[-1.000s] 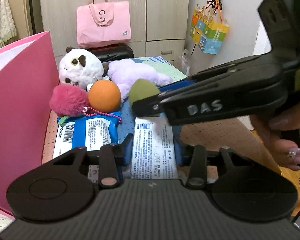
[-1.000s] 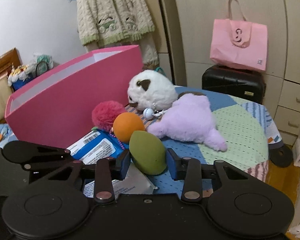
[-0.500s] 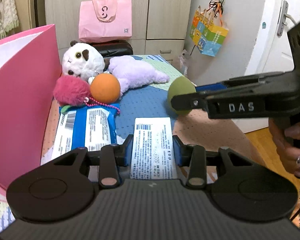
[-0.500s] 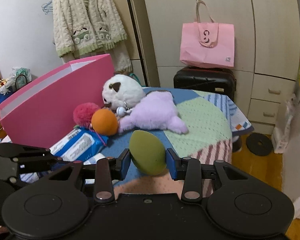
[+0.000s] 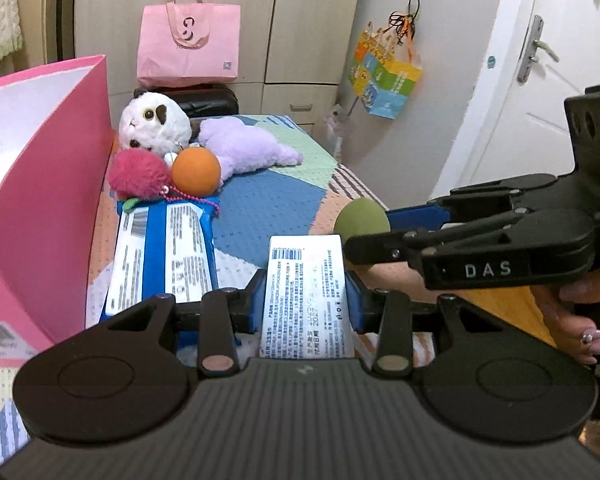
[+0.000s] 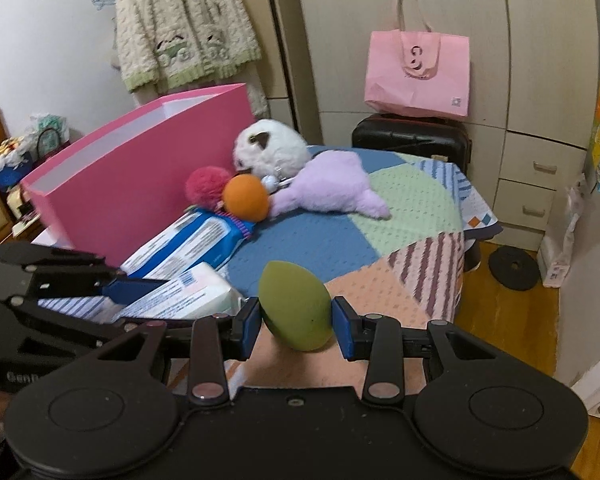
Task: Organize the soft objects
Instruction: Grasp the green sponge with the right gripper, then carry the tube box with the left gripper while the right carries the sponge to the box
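My left gripper [image 5: 306,292] has its jaws pinching a white tissue pack [image 5: 306,292], label side up, held off the surface. My right gripper [image 6: 296,326] has its jaws clamped on a green egg-shaped sponge [image 6: 296,308], narrow end pointing up and away from me. In the left wrist view I see the right gripper from the side, at the right edge, with the sponge at its tip just right of the tissue pack's far end, and a hand [image 5: 580,320] behind it on the grip.

The surface is a table under a patchwork cloth [image 6: 412,208] of blue, green and striped peach panels. On its left side stands an open pink box [image 6: 140,184], tall-walled, white inside. Along the box's right wall lies a blue-and-white wipes pack [image 5: 164,252], flat. At the far end of that pack sit a pink pompom [image 5: 138,176] and an orange ball [image 5: 196,170], touching each other. Just beyond them is a white round plush toy [image 5: 154,126] with a brown ear patch, and to its right a lilac plush toy [image 5: 244,148] lying flat, touching the white one.

Beyond the table, a black suitcase [image 6: 412,140] carries a pink tote bag [image 6: 418,68] against the wardrobe. A knitted cardigan [image 6: 184,24] hangs on the far left wall.
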The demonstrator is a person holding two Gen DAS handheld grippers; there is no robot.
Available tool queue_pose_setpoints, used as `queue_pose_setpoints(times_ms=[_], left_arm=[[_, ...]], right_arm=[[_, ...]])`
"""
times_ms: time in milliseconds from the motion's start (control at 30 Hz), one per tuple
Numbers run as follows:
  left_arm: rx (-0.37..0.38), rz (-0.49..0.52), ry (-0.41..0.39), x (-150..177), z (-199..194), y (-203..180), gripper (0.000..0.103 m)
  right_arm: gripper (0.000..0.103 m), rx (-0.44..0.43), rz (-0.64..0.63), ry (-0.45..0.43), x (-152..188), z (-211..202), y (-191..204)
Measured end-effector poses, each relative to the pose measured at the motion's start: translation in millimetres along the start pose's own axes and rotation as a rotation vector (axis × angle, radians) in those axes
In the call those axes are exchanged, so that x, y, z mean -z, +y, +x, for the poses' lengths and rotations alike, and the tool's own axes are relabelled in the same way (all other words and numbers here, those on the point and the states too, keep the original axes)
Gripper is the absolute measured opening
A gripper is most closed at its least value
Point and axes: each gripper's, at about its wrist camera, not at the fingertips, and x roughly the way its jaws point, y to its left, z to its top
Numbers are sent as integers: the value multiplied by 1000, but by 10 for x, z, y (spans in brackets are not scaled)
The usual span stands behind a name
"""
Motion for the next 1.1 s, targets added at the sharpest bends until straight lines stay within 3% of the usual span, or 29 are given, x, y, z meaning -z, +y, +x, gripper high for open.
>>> queue_pose_setpoints(times_ms=[200, 400, 800, 1100], left_arm=[[39, -15, 23, 30, -198, 66, 38], [121, -73, 111, 31, -400, 251, 38], [103, -77, 170, 86, -989, 573, 38], [45, -116, 123, -89, -1577, 1014, 38]], right_arm=[[44, -25, -16, 46, 17, -155, 160], [44, -66, -14, 90, 39, -280, 330], [44, -177, -142, 142, -123, -429, 1034], [44, -258, -281, 123, -611, -370, 1582]])
